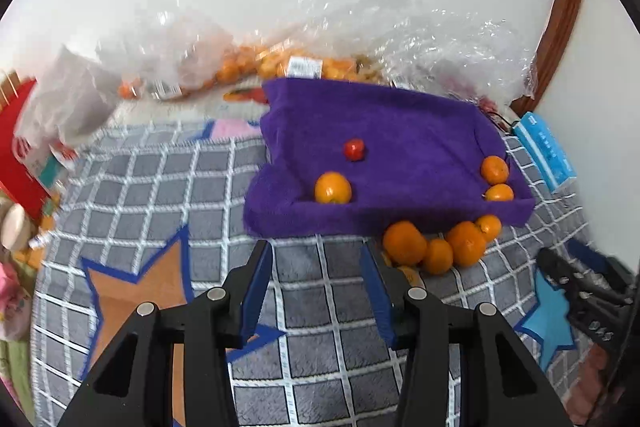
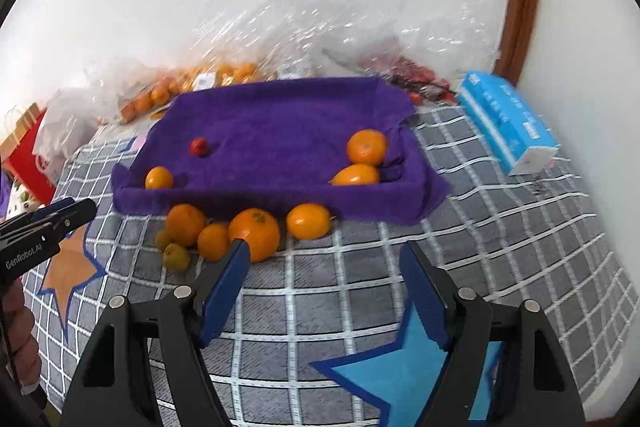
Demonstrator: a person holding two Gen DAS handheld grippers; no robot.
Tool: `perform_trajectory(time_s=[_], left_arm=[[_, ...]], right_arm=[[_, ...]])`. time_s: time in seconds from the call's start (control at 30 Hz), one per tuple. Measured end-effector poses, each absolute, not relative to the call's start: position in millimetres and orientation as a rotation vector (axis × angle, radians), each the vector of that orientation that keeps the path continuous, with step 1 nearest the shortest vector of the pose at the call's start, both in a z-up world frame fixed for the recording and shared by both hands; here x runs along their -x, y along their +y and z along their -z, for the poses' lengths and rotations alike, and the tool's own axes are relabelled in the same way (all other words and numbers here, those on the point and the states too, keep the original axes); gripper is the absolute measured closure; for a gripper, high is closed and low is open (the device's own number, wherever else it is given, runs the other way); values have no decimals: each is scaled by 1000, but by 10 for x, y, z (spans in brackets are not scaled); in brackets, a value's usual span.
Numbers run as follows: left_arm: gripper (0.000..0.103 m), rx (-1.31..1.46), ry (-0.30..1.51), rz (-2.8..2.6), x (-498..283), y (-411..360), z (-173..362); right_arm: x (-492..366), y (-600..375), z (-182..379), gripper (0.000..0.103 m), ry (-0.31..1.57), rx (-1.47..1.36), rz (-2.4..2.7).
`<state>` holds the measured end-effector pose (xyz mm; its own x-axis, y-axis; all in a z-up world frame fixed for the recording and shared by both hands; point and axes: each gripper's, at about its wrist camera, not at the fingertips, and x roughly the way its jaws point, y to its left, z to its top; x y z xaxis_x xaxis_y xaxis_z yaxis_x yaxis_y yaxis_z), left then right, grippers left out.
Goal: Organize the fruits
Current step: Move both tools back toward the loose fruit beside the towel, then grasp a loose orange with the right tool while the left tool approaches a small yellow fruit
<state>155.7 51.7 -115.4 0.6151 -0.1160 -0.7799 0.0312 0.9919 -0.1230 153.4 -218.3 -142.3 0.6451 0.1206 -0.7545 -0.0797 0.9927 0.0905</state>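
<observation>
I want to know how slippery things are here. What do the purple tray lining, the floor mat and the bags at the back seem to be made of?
Purple lining: seems soft terry cloth, matte, fuzzy nap, folded edges. Floor mat: likely short-pile fabric, grey with a white grid, faint fuzzy texture. Bags: thin clear plastic, glossy, crinkled with bright highlights.

Left gripper [image 1: 316,259] and right gripper [image 2: 325,261] hover empty, fingers parted.

Black tongs [image 2: 324,259], blue pads [image 2: 224,291], silver screws, "GenRobot.AI" marking.
</observation>
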Motion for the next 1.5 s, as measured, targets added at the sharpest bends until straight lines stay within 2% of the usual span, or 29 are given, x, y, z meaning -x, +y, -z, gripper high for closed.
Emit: perform_trajectory(time_s=[0.13, 0.2, 0.37, 0.93, 1.0, 1.4, 1.5], left_arm=[[59, 98, 916, 82, -1579, 615, 1246], [62, 115, 945, 90, -1629, 658, 1305], [64, 122, 968, 98, -1713, 712, 1409], [64, 123, 986, 164, -1819, 619, 1560], [64, 130, 985, 171, -1816, 612, 1561], [64, 161, 1010, 280, -1855, 308, 1656], [68, 161, 1023, 291, -1901, 238, 1707]], right_arm=[[-1634, -2110, 1594, 44, 878, -57, -135], [-1700, -2093, 1676, 56, 891, -58, -128], [-1914, -2118, 1867, 65, 916, -79, -128], [-2244, -2160, 2002, 63, 921, -99, -191], [-2242, -2181, 2001, 67, 927, -109, -208], [-1987, -2403, 1988, 67, 941, -101, -193], [-1948, -2368, 1981, 67, 943, -65, -201]])
